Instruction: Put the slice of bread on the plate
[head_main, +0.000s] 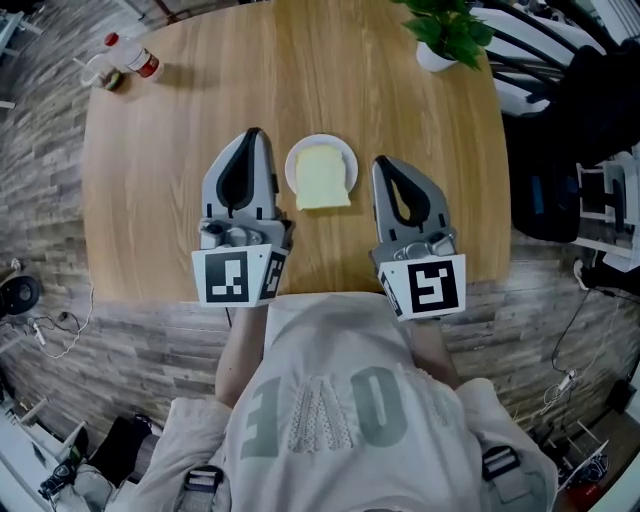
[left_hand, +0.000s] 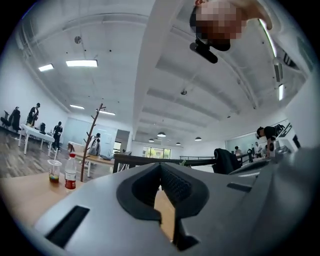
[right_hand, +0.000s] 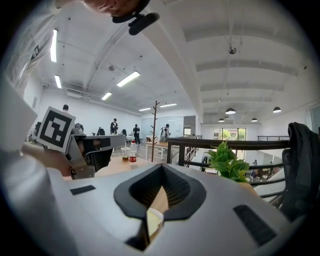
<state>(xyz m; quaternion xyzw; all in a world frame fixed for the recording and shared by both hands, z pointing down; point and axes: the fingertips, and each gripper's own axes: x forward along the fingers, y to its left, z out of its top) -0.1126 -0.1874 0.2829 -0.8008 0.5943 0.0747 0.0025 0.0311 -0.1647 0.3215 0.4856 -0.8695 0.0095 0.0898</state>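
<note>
Bread (head_main: 323, 178): laid flat on the white plate (head_main: 298, 150), which is set mid-worktop (head_main: 180, 150).
Left gripper (head_main: 254, 133): held just left of the plate, fingers (left_hand: 100, 210) closed together, nothing gripped.
Right gripper (head_main: 381, 162): held just right of the plate, fingers closed, nothing gripped.
Bottle (head_main: 140, 61): stood at the far left corner.

The left claw (head_main: 254, 134) points forward, roughly level, jaws together and empty — off to its right the right claw (head_main: 381, 163) lies parallel, jaws likewise closed on nothing.
</note>
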